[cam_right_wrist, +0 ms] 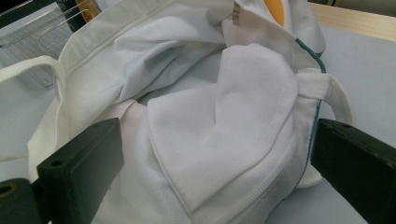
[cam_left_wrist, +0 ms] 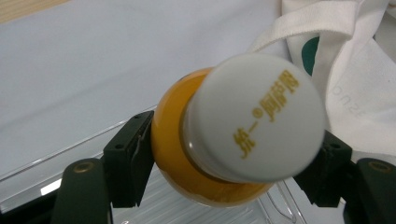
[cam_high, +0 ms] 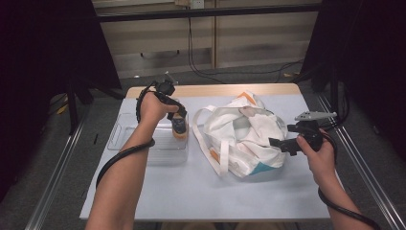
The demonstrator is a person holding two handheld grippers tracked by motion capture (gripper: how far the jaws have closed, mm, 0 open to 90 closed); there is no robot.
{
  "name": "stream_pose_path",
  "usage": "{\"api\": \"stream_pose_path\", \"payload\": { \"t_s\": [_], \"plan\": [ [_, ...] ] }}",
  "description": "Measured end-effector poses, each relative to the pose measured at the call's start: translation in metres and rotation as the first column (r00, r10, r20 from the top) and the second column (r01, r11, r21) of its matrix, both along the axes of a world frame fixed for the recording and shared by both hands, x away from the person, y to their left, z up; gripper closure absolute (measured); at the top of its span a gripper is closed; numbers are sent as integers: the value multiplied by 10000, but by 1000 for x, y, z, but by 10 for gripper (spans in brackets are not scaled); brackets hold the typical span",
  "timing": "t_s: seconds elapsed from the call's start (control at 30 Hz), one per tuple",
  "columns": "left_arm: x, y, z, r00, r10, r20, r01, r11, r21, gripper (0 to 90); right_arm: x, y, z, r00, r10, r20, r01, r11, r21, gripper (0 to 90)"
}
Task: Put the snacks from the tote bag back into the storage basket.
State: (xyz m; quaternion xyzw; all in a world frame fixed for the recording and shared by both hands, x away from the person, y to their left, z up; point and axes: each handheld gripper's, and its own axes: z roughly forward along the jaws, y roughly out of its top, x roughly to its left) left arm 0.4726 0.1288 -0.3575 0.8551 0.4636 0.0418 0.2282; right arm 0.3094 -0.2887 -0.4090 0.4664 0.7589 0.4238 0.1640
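An orange bottle (cam_high: 179, 127) with a white cap (cam_left_wrist: 254, 116) hangs over the right end of a clear plastic tray (cam_high: 127, 136). My left gripper (cam_high: 178, 115) is shut on it, and its black pads (cam_left_wrist: 130, 158) press the bottle's sides just below the cap. A white cloth tote bag (cam_high: 239, 136) with orange and teal patches lies crumpled mid-table, its mouth gaping upward. My right gripper (cam_high: 278, 143) is at the bag's right edge. In the right gripper view its jaws stand wide apart, open, with a fold of the bag (cam_right_wrist: 224, 126) between them.
The pale table (cam_high: 191, 191) has a wooden strip along its far edge. The bag's long handles (cam_high: 203, 143) trail toward the tray. Dark curtains and metal rails flank both sides, and cables run across the floor behind.
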Motion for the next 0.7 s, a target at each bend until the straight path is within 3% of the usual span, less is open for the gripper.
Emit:
{"api": "stream_pose_path", "payload": {
  "t_s": [0.17,0.4,0.7],
  "plan": [
    [-3,1,-2,10000,-9,-33,8,10000,-60,290,1,1,1,10000,29,5,-29,10000,43,22],
    [-6,7,-2,9998,194,8,-193,9981,-581,263,2,4,2,9999,114,39,-114,9999,20,22],
    [-14,14,1,9997,217,61,-212,9966,-796,234,2,4,1,9999,106,11,-106,9999,-15,22]
  ]
}}
